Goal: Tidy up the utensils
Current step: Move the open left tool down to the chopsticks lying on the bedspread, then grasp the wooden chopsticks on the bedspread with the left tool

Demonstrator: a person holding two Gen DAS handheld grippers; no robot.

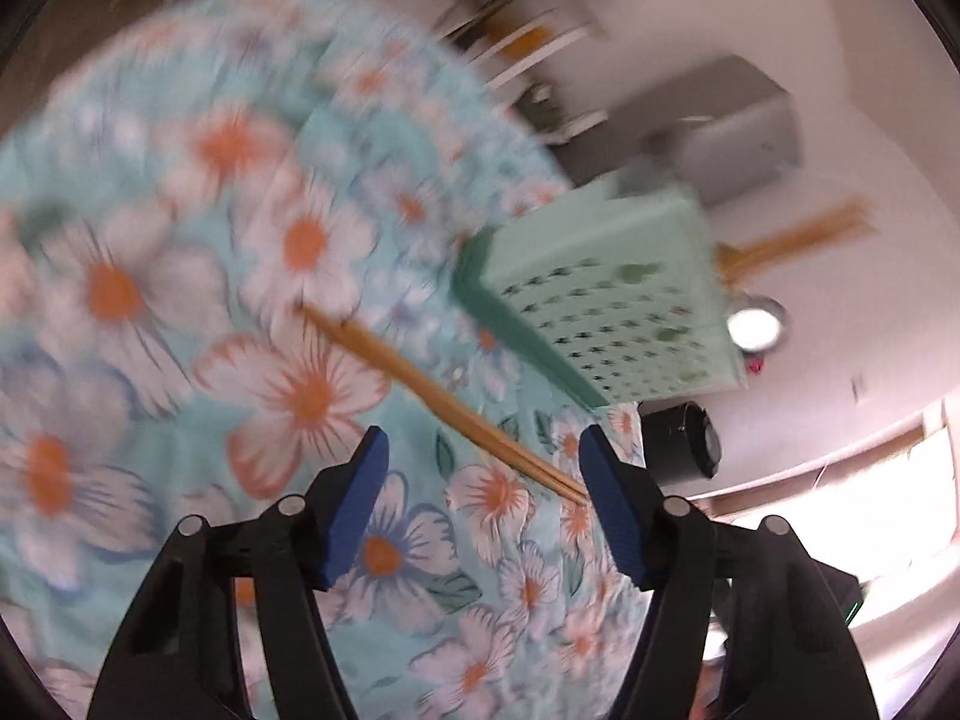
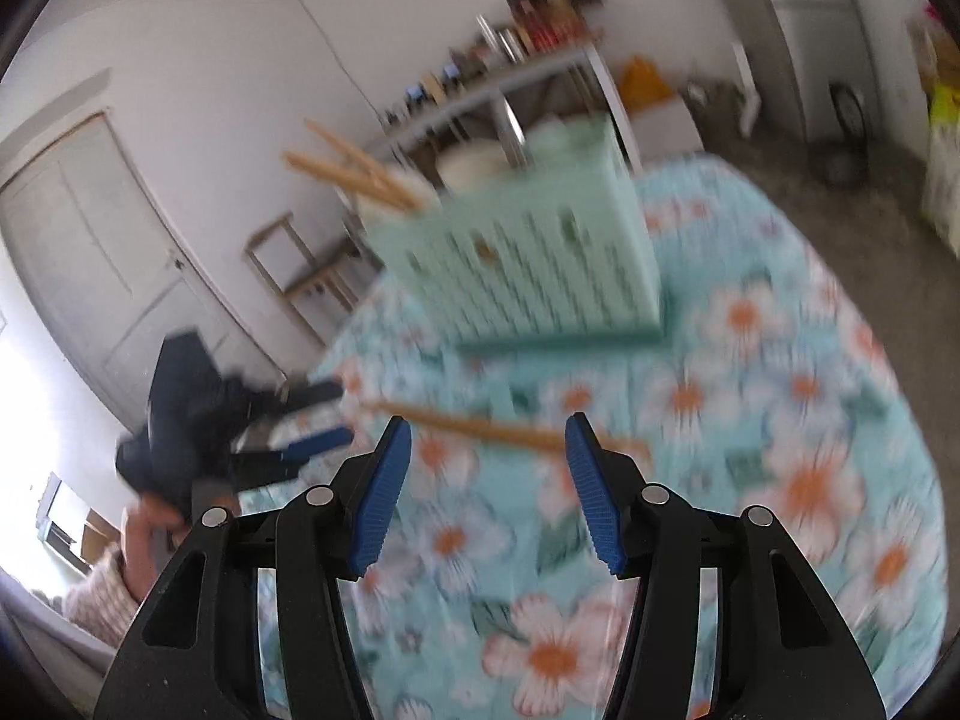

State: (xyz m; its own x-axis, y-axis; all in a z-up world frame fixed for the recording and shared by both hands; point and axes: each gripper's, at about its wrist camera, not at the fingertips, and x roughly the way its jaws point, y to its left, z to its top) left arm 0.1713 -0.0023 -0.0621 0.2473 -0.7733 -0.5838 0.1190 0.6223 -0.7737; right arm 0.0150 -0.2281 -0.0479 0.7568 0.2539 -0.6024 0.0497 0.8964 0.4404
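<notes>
A pair of wooden chopsticks (image 1: 444, 402) lies on the floral tablecloth (image 1: 180, 300). Its near end reaches the right finger of my left gripper (image 1: 483, 450), which is open and grips nothing. A mint-green perforated utensil holder (image 1: 606, 300) stands just beyond, with more chopsticks (image 1: 792, 240) poking out of it. In the right wrist view the loose chopsticks (image 2: 504, 429) lie across the cloth just past the tips of my open right gripper (image 2: 489, 438). The holder (image 2: 528, 258) stands behind them. Both views are blurred.
The left gripper (image 2: 336, 414), held by a hand (image 2: 150, 534), comes in over the table's left edge. Behind the table (image 2: 780, 480) are a cluttered shelf (image 2: 510, 78), a wooden chair (image 2: 300, 264) and a white door (image 2: 90, 240). A black cylinder (image 1: 684, 441) shows past the table edge.
</notes>
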